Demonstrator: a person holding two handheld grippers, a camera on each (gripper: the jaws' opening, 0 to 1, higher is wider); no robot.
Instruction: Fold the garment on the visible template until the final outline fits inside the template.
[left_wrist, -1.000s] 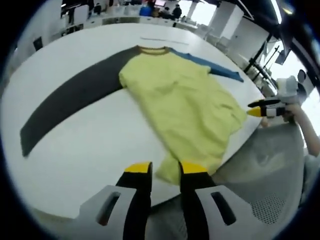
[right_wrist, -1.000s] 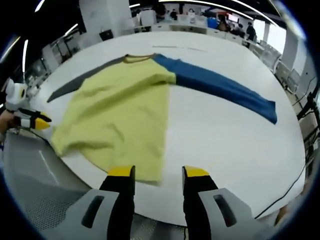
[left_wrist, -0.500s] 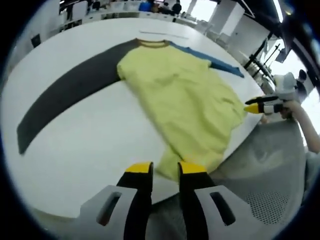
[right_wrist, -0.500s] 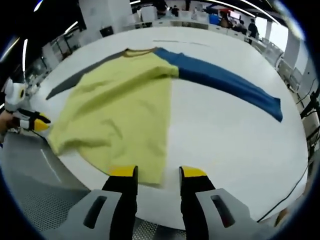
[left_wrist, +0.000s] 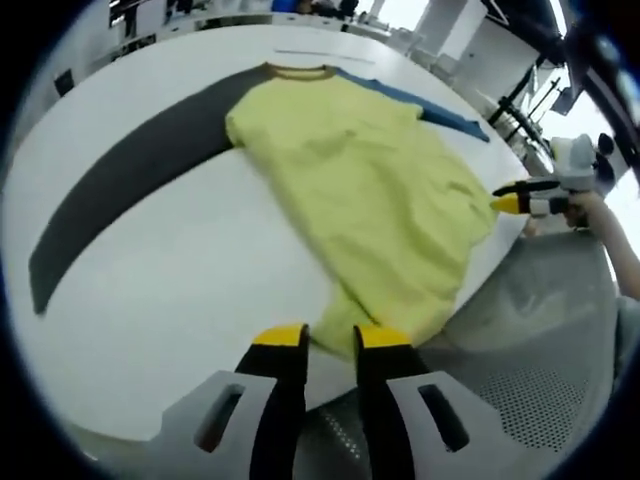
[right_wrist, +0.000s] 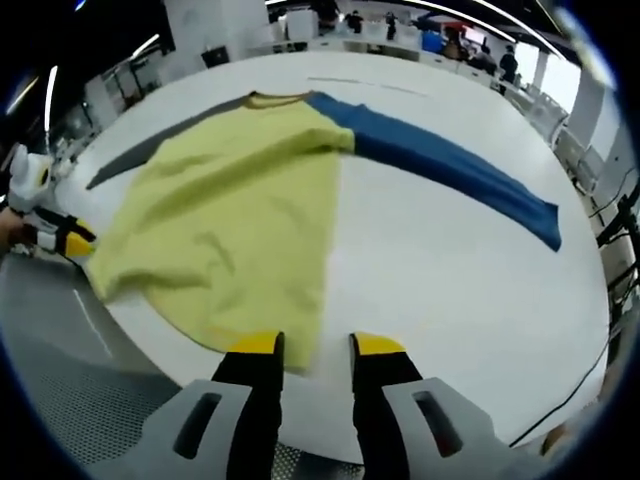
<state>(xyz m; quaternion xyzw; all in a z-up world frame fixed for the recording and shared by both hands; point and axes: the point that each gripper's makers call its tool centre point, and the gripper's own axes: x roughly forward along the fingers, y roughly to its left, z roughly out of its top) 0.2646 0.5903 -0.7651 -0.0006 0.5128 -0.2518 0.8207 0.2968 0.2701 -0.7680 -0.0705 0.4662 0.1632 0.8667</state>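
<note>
Yellow garment (left_wrist: 370, 200) hem between left gripper (left_wrist: 330, 340) jaws, table (left_wrist: 170, 290) edge.

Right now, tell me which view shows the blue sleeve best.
The right gripper view: the blue sleeve lies stretched out across the white table, visible from shoulder to cuff. In the left gripper view, the yellow body hides most of it, leaving a thin strip along the far edge.
</note>
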